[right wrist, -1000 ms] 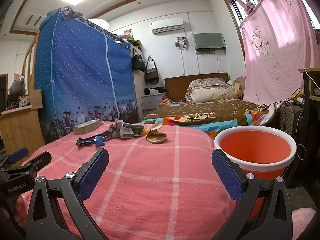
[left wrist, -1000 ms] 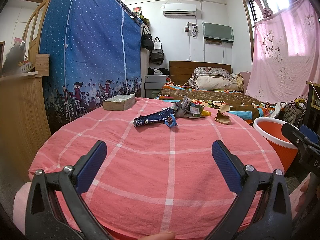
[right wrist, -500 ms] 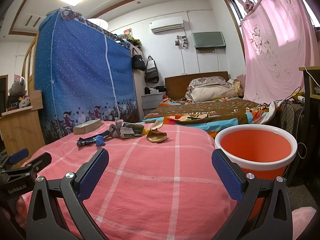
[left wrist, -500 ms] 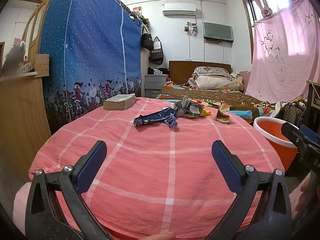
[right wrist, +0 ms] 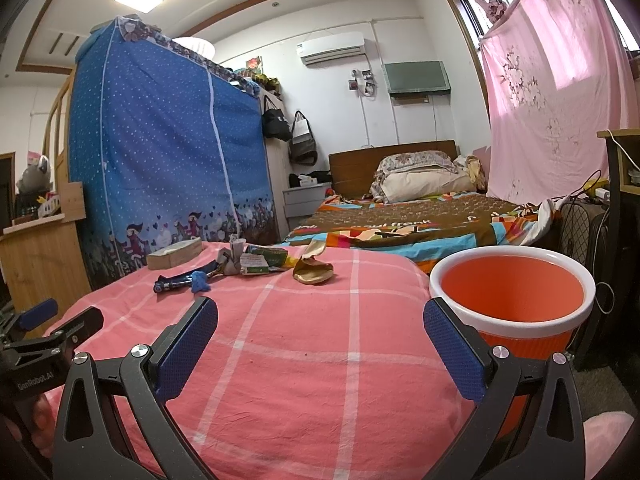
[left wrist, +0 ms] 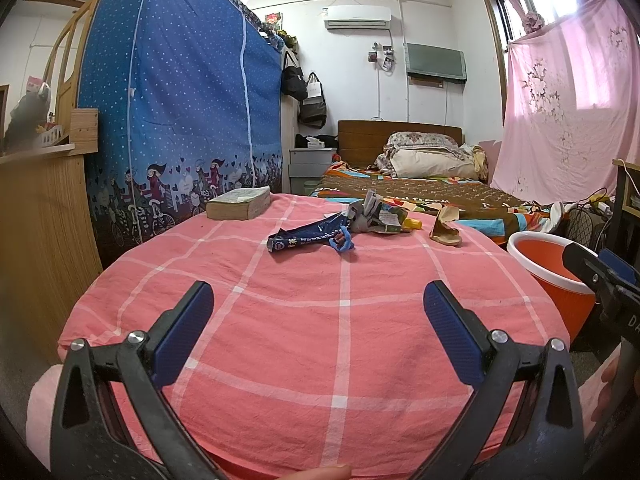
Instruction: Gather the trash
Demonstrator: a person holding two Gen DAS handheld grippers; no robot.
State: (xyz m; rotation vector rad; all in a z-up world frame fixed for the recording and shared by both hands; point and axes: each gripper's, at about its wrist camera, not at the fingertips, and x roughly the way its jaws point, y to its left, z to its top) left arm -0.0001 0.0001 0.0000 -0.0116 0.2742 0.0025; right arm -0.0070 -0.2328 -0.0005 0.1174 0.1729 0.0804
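Observation:
Trash lies at the far side of the pink checked tablecloth (left wrist: 304,320): a dark blue wrapper (left wrist: 304,236), a small blue scrap (left wrist: 343,244), crumpled grey and green packaging (left wrist: 374,214) and a brown crumpled piece (left wrist: 444,232). They also show in the right wrist view: wrapper (right wrist: 180,280), packaging (right wrist: 256,260), brown piece (right wrist: 314,270). An orange bin with a white rim (right wrist: 512,292) stands off the table's right edge. My left gripper (left wrist: 319,312) and right gripper (right wrist: 320,332) are both open and empty, near the table's front, far from the trash.
A thick book (left wrist: 239,206) lies at the table's far left. A blue fabric wardrobe (left wrist: 180,120) stands behind on the left, a wooden cabinet (left wrist: 36,232) at the near left, a bed (left wrist: 420,192) behind, a pink curtain (left wrist: 568,112) at the right.
The right gripper has risen slightly, so the table and bin sit a little lower in its view. The left gripper has not moved.

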